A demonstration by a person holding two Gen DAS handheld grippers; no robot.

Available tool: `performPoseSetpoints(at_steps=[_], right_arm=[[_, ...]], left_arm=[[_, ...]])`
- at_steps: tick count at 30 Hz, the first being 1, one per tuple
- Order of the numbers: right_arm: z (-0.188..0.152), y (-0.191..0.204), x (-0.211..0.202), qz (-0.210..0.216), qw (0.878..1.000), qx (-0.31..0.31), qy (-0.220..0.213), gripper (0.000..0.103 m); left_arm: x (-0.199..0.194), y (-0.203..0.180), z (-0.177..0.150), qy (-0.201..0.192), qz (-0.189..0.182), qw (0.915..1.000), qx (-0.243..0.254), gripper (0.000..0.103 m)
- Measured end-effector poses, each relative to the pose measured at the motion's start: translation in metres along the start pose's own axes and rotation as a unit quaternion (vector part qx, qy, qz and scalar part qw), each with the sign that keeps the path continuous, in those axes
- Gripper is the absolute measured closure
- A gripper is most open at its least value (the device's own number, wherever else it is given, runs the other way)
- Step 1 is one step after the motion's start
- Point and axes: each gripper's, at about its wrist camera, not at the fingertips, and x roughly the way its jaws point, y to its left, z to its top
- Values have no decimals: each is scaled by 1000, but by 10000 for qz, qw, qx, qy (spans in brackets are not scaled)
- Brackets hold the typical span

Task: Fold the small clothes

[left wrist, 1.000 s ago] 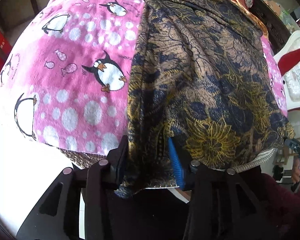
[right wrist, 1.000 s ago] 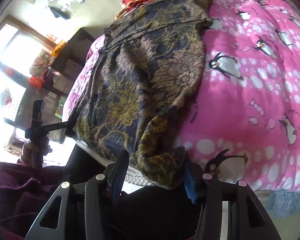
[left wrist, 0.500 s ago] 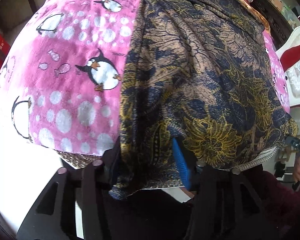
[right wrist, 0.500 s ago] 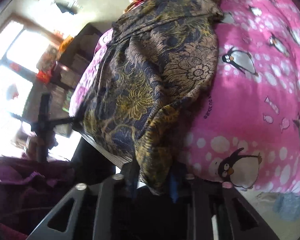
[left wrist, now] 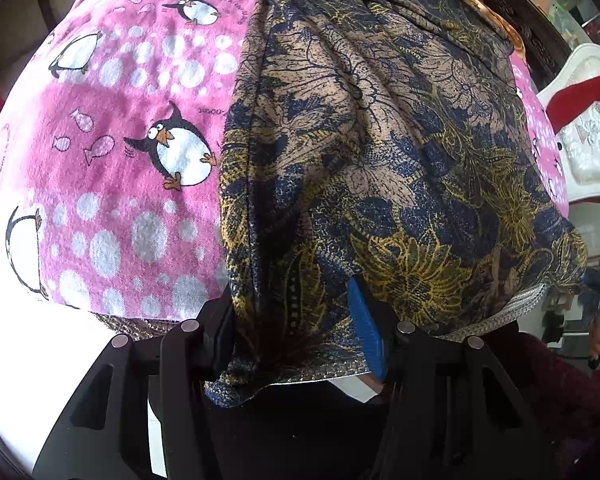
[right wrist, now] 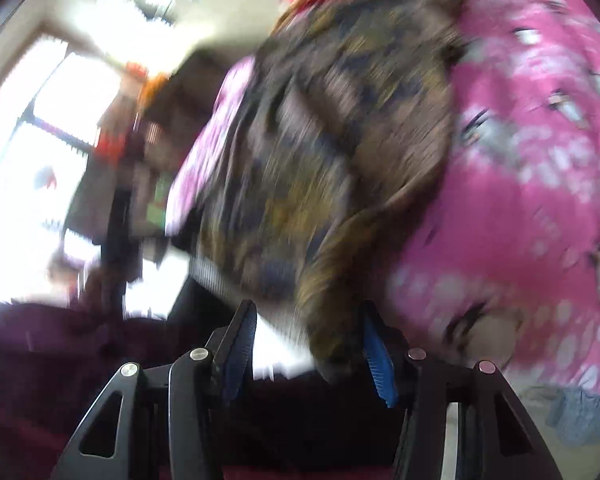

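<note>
The garment (left wrist: 380,140), a dark navy, tan and gold floral knit piece with a grey ribbed hem, is lying spread along a bed covered by a pink fleece blanket printed with penguins, fish and white dots (left wrist: 120,140). Its near hem is hanging just over the bed's near edge, toward the person.

In the left wrist view, the left tongs (left wrist: 296,328) are sitting at the hem's left corner. A bunched fold of cloth is filling the gap between the black finger and the blue-padded finger (left wrist: 366,336); whether the pads are truly pressing on it is hard to tell, and the cloth is looking loosely gathered.

In the right wrist view, heavily blurred, the right tongs (right wrist: 308,344) are at the opposite hem corner. Their jaws are opening, with a drooping corner of cloth lying against the right blue pad (right wrist: 376,356) and a bright gap beside the left pad, so nothing is being pinched there.

Judging from this, the step in hand is taking both hem corners for the first fold. To do it well, each pair of tongs is needing a firm bite on the ribbed hem itself, catching both layers, at matching points. The right side probably is needing a fresh grip first. Lifting evenly should keep the fold line straight.
</note>
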Motion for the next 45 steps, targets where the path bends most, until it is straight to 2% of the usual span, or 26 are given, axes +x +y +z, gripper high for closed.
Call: performPoseSetpoints(at_steps=[3, 8, 9, 12, 15, 16, 17, 18, 20, 21, 24, 26, 29, 33, 37, 41, 45], right_arm=[[-10, 8, -5, -318, 9989, -312, 165, 52], [-7, -14, -33, -508, 9982, 129, -297, 51], [-4, -20, -34, -483, 9979, 237, -365, 50], [1, -29, -29, -427, 9969, 414, -522, 38], [4, -31, -16, -240, 9962, 611, -576, 39], [5, -29, -12, -182, 9965, 585, -568, 44], [5, -21, -8, -132, 9971, 488, -564, 57], [4, -15, -3, -83, 9981, 344, -501, 63], [4, -7, 4, -124, 9990, 219, -378, 85], [4, -5, 6, -120, 9985, 262, -471, 89], [10, -9, 6, -195, 9968, 487, -611, 93], [17, -11, -1, -5, 9943, 665, -837, 93], [34, -5, -29, 483, 9856, 801, -1409, 93], [55, -2, -56, 729, 9749, 847, -1928, 93], [86, -10, -68, 667, 9670, 817, -2317, 93], [125, -30, -72, 466, 9606, 939, -2575, 93], [181, -60, -69, 548, 9515, 1164, -2793, 93]], left_arm=[[0, 0, 0, -3, 14, 10000, 7, 52], [2, -1, 2, 47, 14, 10000, -5, 52], [1, -1, 1, 44, 6, 10000, -15, 52], [2, -1, 2, 27, -33, 10000, -45, 48], [2, -1, 1, 21, -28, 10000, -44, 47], [1, -1, 0, 17, -22, 10000, -35, 47], [1, -2, -1, 7, -20, 10000, -19, 47], [1, -3, -1, 9, -29, 10000, 20, 48], [0, -3, -1, -25, -102, 9999, -2, 82], [0, 0, 0, -1, -261, 9996, -107, 97], [-8, 11, 4, -87, -797, 9960, -402, 97], [-23, 17, 10, -311, -1044, 9930, -461, 97], [-58, 27, 27, -905, -1272, 9862, -543, 97], [-97, 37, 52, -1539, -1362, 9770, -568, 97], [-114, 37, 84, -1900, -1386, 9708, -481, 97], [-122, 33, 136, -2250, -1276, 9653, -362, 97], [-115, 25, 200, -2463, -1140, 9621, -255, 97]])
